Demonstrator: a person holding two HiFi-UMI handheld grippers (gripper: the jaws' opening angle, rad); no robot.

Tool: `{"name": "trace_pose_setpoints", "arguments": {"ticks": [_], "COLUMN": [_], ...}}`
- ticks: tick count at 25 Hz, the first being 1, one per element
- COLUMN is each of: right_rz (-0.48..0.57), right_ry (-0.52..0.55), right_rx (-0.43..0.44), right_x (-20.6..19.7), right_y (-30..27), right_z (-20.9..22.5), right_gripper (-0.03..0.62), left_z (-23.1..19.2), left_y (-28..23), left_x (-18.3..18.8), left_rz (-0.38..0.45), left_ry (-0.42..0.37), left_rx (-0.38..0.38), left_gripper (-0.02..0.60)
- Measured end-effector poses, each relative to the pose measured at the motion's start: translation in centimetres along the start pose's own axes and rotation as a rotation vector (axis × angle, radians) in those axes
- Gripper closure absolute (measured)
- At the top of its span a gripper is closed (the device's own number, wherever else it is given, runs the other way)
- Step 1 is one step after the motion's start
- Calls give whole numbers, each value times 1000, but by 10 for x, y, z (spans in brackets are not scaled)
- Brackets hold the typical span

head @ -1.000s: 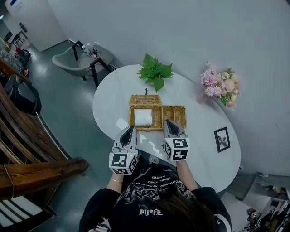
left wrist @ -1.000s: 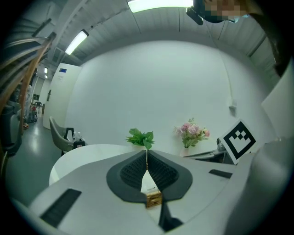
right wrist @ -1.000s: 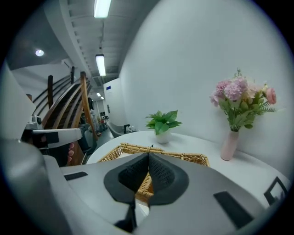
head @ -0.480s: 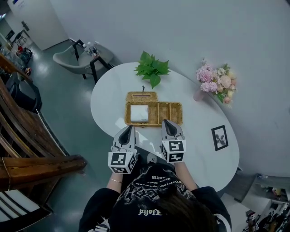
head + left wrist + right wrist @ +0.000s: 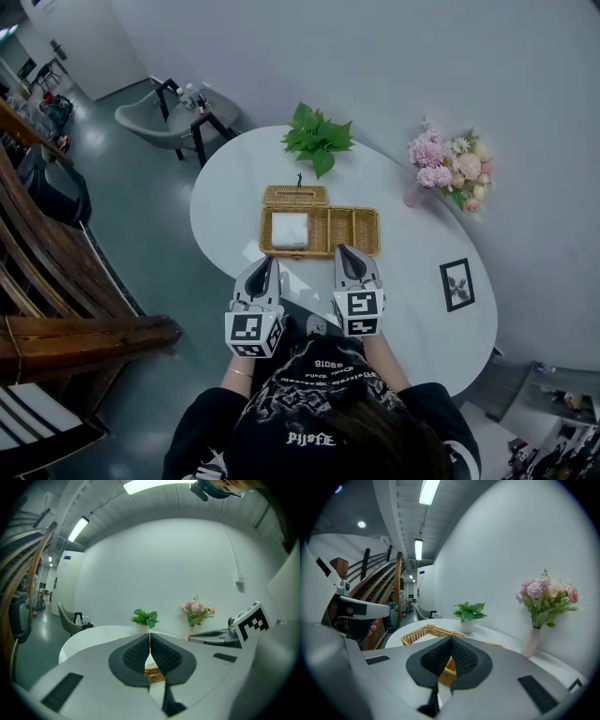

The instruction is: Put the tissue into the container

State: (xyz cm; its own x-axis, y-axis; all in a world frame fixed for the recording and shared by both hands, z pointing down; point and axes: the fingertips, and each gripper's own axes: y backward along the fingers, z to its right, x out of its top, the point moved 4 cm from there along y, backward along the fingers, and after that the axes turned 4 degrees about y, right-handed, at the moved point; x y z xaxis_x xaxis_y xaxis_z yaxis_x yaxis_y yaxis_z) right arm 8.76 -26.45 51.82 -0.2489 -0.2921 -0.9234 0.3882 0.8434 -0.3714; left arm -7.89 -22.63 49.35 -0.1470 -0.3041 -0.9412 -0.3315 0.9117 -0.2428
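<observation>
A wicker container [image 5: 366, 232] with compartments lies on the white oval table [image 5: 234, 183]. A white tissue stack [image 5: 289, 230] fills its left compartment. Behind it sits a wicker lid [image 5: 295, 196] with a small dark knob. My left gripper [image 5: 264, 266] hovers at the table's near edge, just in front of the container's left end, jaws shut and empty. My right gripper [image 5: 346, 253] hangs beside it, tip at the container's near rim [image 5: 423, 633], also shut with nothing between its jaws. In the left gripper view, only a sliver of wicker [image 5: 153, 674] shows through the closed jaws.
A green potted plant [image 5: 317, 141] stands at the table's far edge, a vase of pink flowers [image 5: 448, 172] at the right, a small framed picture [image 5: 459, 284] lies near the right end. A grey chair and dark side table [image 5: 178, 117] stand beyond; wooden stair rails [image 5: 56, 281] at left.
Both grippers stay shut and nearly still at the table's near edge. The view has shifted slightly, so the container appears a little higher and further left than a second ago.
</observation>
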Motion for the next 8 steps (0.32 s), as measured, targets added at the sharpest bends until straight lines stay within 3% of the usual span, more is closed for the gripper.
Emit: {"name": "trace_pose_setpoints", "arguments": {"ticks": [8], "right_rz": [10], "right_ry": [6], "right_rx": [14], "right_x": [0], "right_y": [-1], "right_z": [-7], "right_gripper": [572], "left_z": [-3], "left_y": [1], "left_x": [-2], "left_rz": [0], "left_ry": [-7], "left_rx": [15], "left_gripper": [557]}}
